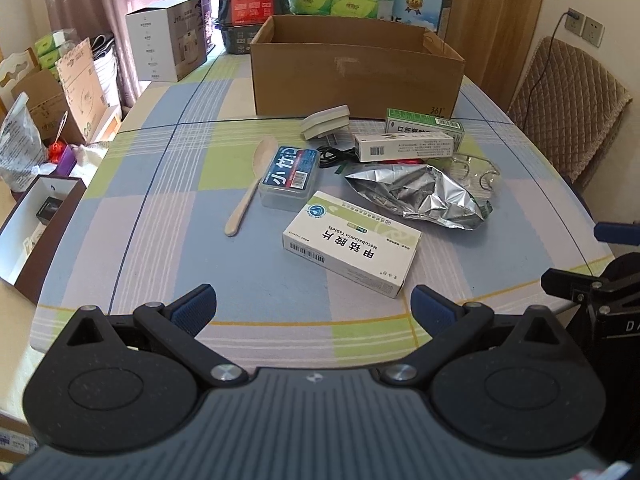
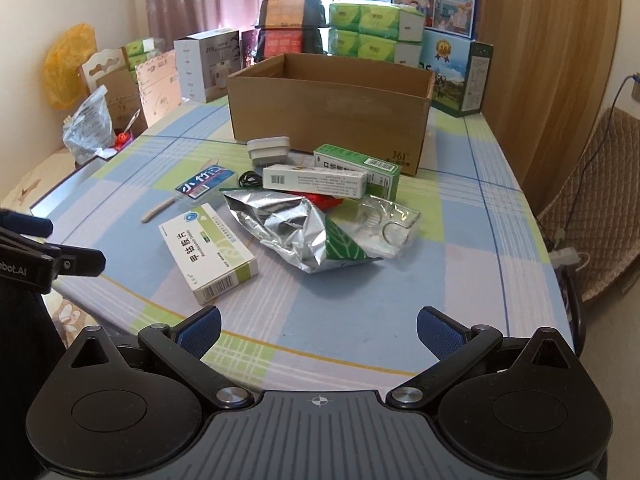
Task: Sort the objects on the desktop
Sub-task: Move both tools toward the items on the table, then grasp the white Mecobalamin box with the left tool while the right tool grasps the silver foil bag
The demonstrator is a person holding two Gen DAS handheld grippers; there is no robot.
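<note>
Both the left gripper (image 1: 314,304) and right gripper (image 2: 319,327) hover spread and empty. Ahead lie three cardboard medicine cartons, nearest the white tablet carton (image 1: 352,243), one crinkled silver foil pouch (image 2: 298,227) and one pale wooden spoon (image 1: 250,188); the open brown cardboard box (image 1: 356,74) stands beyond. Risk: the slippery pouch may slide out of a shallow pinch.

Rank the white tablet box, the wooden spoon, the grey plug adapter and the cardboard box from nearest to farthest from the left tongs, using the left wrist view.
From the left tongs:
1. White tablet box, just ahead, slightly right.
2. Wooden spoon, farther out, left of centre.
3. Grey plug adapter, beyond the spoon, in front of the carton.
4. Cardboard box, at the far end of the table.
</note>
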